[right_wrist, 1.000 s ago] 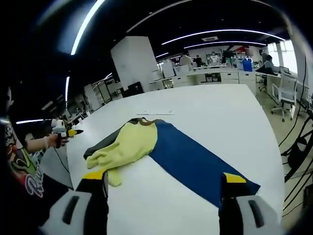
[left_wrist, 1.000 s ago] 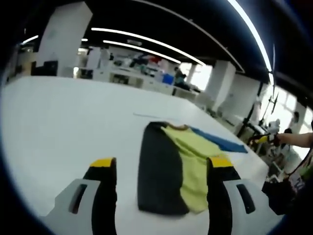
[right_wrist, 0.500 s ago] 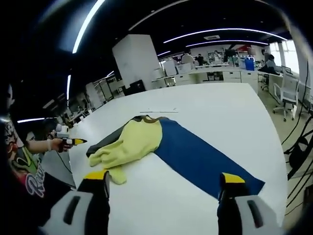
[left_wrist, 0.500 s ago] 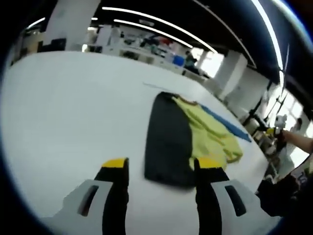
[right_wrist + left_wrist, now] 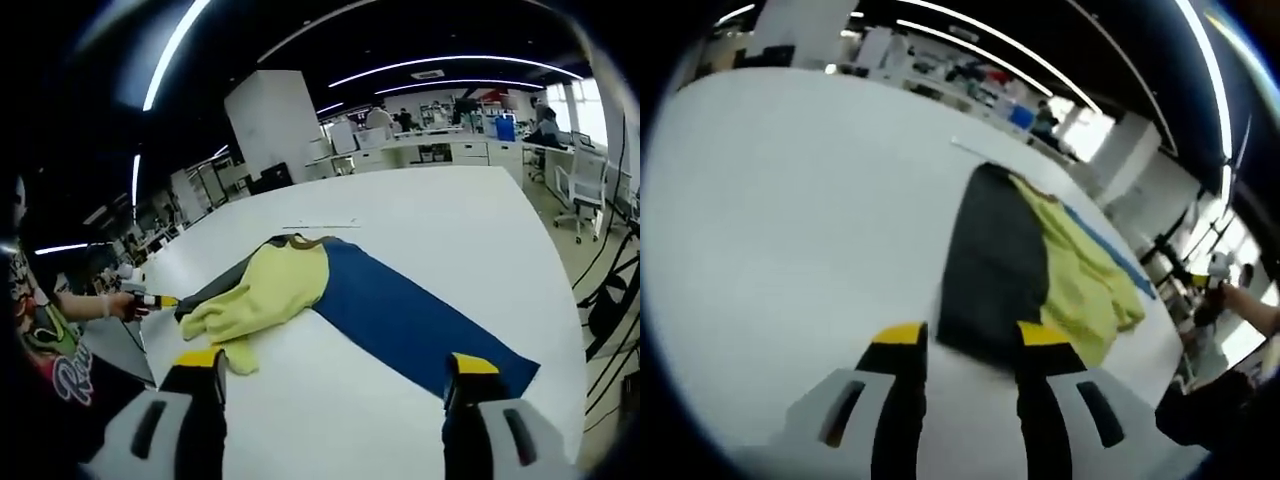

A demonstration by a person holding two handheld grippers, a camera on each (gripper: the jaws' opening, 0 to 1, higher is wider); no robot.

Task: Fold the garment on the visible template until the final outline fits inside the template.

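A yellow garment (image 5: 268,288) with a dark panel (image 5: 212,290) lies partly folded on a blue template (image 5: 410,322) on the white table (image 5: 450,215). My right gripper (image 5: 332,362) is open wide, low over the table, its right jaw at the template's near corner. The left gripper (image 5: 152,299) shows at the left, held by a hand, close to the dark panel's edge. In the left gripper view the dark panel (image 5: 995,262) fills the middle, yellow cloth (image 5: 1085,285) lies right of it, and a strip of template (image 5: 1110,252) shows beyond. My left gripper (image 5: 971,335) is open but narrow, its jaws at the panel's near hem.
A thin strip (image 5: 322,227) lies on the table past the collar. Desks, a white pillar (image 5: 275,125) and an office chair (image 5: 590,190) stand beyond the table. The person's printed shirt (image 5: 55,370) is at the left. The right gripper's hand (image 5: 1230,298) reaches in from the right.
My left gripper has moved in to the dark panel's near hem and its jaws have narrowed. The right gripper has hardly moved and stays wide open.
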